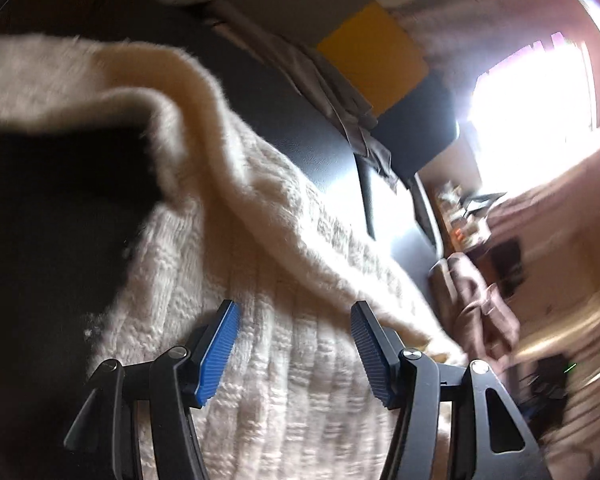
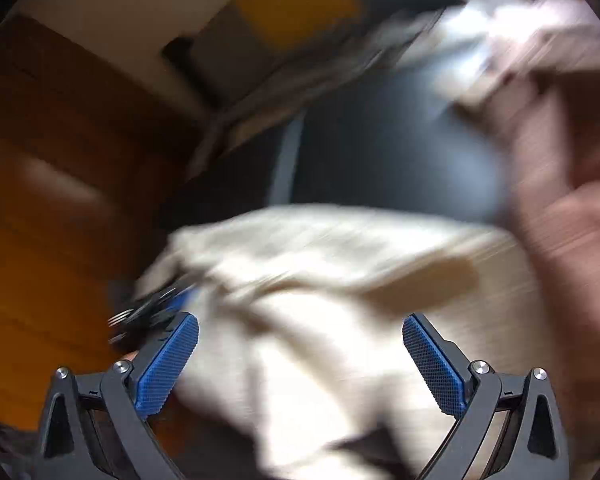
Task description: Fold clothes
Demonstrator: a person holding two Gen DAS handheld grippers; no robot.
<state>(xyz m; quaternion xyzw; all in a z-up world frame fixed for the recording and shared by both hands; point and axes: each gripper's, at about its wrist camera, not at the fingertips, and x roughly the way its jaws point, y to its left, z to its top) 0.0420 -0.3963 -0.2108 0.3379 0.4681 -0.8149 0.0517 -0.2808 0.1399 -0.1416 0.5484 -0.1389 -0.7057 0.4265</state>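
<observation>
Strong backlight from an overexposed window (image 1: 536, 92) at upper right of the left wrist view, deep shadow at left, fisheye vignetting at all corners, heavy motion blur across the right wrist view, only blue pads (image 2: 168, 364) sharp.

The gap between the parted fingers of the left gripper (image 1: 295, 312) is filled by the cream knit sweater (image 1: 228, 216), whose raised fold blocks the way forward. Bare dark surface (image 1: 300, 136) is seen beyond it, bounded by brown garments (image 1: 480, 304). The right gripper (image 2: 300, 336) is spread over blurred cream cloth (image 2: 320, 280); dark surface (image 2: 380, 148) lies beyond
</observation>
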